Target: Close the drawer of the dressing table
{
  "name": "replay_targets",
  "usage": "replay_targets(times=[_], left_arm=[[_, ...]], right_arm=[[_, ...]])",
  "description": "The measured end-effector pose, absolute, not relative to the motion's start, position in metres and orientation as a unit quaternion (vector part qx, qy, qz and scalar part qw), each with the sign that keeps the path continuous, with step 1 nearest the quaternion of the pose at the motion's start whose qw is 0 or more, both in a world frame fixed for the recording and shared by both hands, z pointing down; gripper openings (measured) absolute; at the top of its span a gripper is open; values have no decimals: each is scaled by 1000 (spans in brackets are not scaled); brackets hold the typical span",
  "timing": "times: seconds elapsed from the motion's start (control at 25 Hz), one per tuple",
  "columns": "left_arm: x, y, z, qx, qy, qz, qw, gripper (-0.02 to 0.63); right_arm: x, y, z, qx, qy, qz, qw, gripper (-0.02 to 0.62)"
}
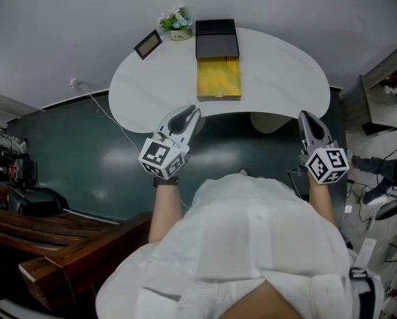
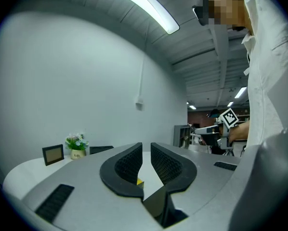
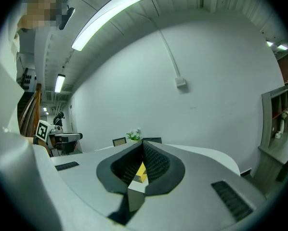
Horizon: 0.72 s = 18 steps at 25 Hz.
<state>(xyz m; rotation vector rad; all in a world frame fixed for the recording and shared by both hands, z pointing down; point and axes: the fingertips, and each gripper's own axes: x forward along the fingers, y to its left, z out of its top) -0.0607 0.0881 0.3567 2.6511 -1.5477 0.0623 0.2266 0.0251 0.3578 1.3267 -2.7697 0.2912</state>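
Observation:
On the white dressing table [image 1: 278,65] stands a black box [image 1: 216,37] with its yellow drawer [image 1: 218,78] pulled out toward me. My left gripper [image 1: 192,114] hovers at the table's near edge, just short of the drawer's front, jaws nearly together and empty. My right gripper [image 1: 306,117] hangs over the table's right near edge, well to the right of the drawer, shut and empty. In the left gripper view the gripper [image 2: 146,146] shows a sliver of the drawer [image 2: 140,181] between its jaws. In the right gripper view the gripper [image 3: 143,142] frames the drawer [image 3: 142,172].
A small photo frame [image 1: 148,44] and a flower pot [image 1: 176,24] stand at the table's back left. A white stool [image 1: 268,121] sits under the table. A grey shelf unit [image 1: 384,92] stands to the right and wooden furniture [image 1: 46,244] to the lower left.

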Motion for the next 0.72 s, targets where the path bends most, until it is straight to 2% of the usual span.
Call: replay_targets(times=[0.24, 0.72], left_arm=[[-33, 62, 368, 866, -497, 45, 41, 65], [-15, 14, 422, 880, -443, 160, 69, 109]], right_arm=[[234, -5, 364, 415, -904, 98, 27, 9], [220, -41, 383, 394, -910, 121, 37, 9]])
